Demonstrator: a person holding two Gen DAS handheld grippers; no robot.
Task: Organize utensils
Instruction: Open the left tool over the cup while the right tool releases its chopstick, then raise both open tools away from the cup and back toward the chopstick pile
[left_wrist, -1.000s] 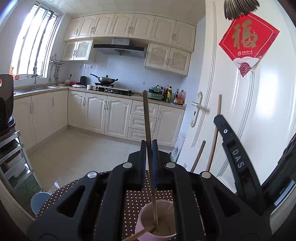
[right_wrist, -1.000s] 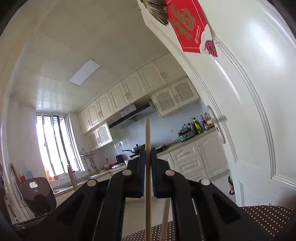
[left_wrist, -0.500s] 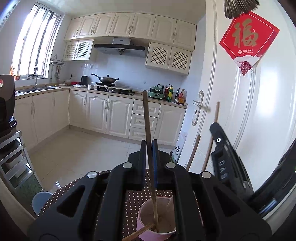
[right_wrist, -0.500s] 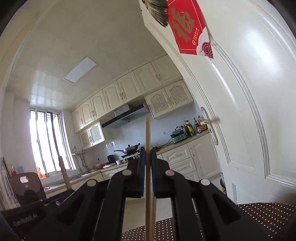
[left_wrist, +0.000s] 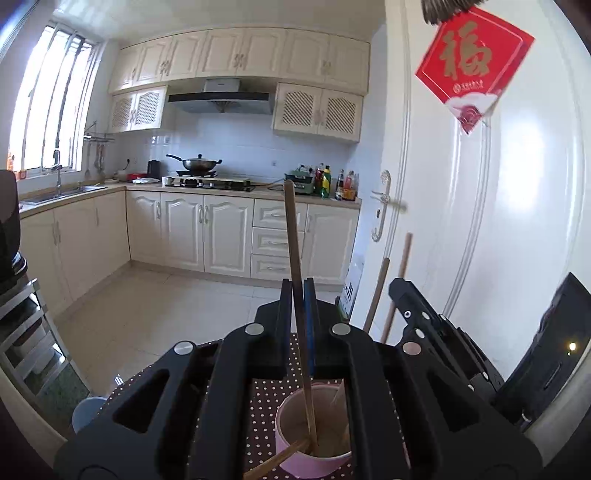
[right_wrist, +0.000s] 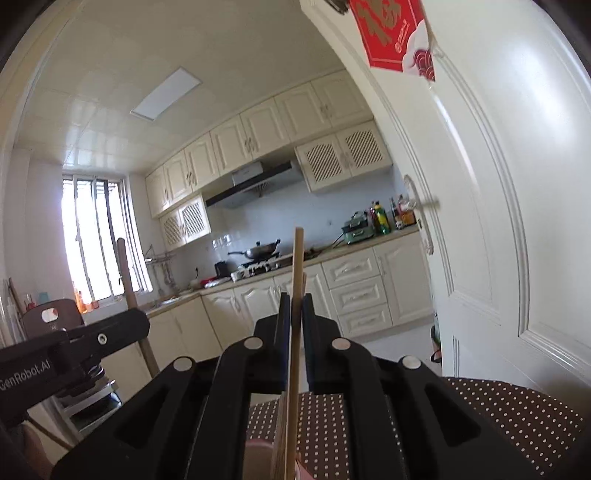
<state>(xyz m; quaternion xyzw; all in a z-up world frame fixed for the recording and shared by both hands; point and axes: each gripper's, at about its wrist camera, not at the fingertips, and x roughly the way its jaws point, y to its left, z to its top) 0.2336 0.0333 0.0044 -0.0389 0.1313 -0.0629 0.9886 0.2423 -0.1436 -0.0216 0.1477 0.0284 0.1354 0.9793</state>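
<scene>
The left tongs (left_wrist: 298, 295) are clamped on a wooden chopstick (left_wrist: 295, 258) that rises well above their tips and slants down between them into a pink cup (left_wrist: 314, 435) just below, standing on the brown polka-dot tabletop (left_wrist: 266, 398). Another chopstick (left_wrist: 275, 459) leans out over the cup's near rim, its lower end cut off by the frame edge. The cup's bottom is hard to read behind the tongs' frame. To the right of the left tongs, two more sticks (left_wrist: 376, 295) stand up beside the right tongs' black body (left_wrist: 436, 332). In the right wrist view the right tongs (right_wrist: 294, 306) have their jaws just eased apart a hair, a chopstick (right_wrist: 296, 295) still upright between the pads; whether the pads still press it cannot be told. Only a sliver of the cup's rim (right_wrist: 258, 445) shows there, at the bottom edge, while the left tongs' body (right_wrist: 74, 350) intrudes from the left.
</scene>
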